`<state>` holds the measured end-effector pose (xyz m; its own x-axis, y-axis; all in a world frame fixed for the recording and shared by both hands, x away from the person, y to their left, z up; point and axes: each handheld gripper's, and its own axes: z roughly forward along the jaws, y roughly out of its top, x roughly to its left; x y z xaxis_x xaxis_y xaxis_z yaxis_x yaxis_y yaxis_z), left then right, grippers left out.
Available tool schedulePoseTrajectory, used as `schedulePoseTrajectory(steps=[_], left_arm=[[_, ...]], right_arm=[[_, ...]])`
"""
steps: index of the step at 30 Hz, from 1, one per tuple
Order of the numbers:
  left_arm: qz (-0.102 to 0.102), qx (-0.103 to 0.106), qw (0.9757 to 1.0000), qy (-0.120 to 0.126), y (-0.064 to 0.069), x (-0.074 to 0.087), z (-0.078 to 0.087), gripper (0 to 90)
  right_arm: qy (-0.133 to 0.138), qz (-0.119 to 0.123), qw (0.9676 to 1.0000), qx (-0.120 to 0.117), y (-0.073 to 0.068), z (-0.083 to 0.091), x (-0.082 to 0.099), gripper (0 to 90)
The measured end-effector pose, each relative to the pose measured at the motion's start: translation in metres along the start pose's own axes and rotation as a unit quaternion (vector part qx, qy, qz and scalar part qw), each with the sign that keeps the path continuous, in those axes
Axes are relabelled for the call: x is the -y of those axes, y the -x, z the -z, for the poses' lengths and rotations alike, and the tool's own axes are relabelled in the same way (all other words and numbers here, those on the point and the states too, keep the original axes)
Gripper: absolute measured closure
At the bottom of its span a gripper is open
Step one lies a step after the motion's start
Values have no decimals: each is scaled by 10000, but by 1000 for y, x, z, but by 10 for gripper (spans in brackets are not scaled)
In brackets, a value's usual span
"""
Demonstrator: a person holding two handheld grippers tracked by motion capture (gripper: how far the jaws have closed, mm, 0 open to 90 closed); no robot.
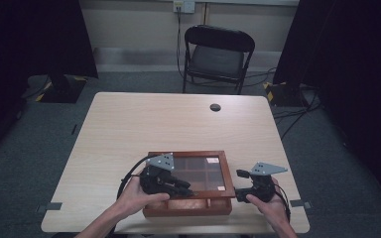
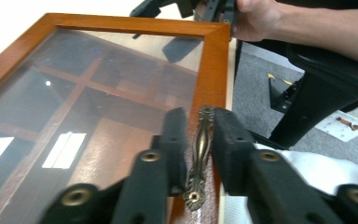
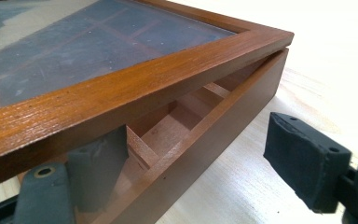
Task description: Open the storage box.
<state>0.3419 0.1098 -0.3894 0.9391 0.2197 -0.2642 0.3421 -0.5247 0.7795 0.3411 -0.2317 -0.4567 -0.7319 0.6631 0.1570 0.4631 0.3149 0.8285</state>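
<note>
The left tool point(image 2: 200, 154) has its jaws closed on the brass handle point(image 2: 199, 154) of the glass lid point(image 2: 88, 93), raised slightly. The right tool point(image 3: 191, 172) gapes across the wooden box point(image 3: 214, 135) wall, near the counter point(image 1: 129, 124) edge. Best to brace the box, then lift steadily.

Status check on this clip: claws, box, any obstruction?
Left claw straddles the brass handle on the glass lid. Right claw open, astride the box wall. Lid raised at front. Nothing in the way.
</note>
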Motion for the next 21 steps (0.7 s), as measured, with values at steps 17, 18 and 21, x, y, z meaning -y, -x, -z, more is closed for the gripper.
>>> schedulePoseTrajectory(steps=[17,18,21], left_arm=[[283,-254,9986,377,-11,25,40,299],[277,-280,9984,416,-11,28,43,285],[273,-383,9978,461,-12,34,49,253]], right_arm=[[151,-132,9998,-24,1,1,-4,199],[165,-139,9998,-29,2,1,-5,200],[200,-151,9997,-38,1,0,-7,200]])
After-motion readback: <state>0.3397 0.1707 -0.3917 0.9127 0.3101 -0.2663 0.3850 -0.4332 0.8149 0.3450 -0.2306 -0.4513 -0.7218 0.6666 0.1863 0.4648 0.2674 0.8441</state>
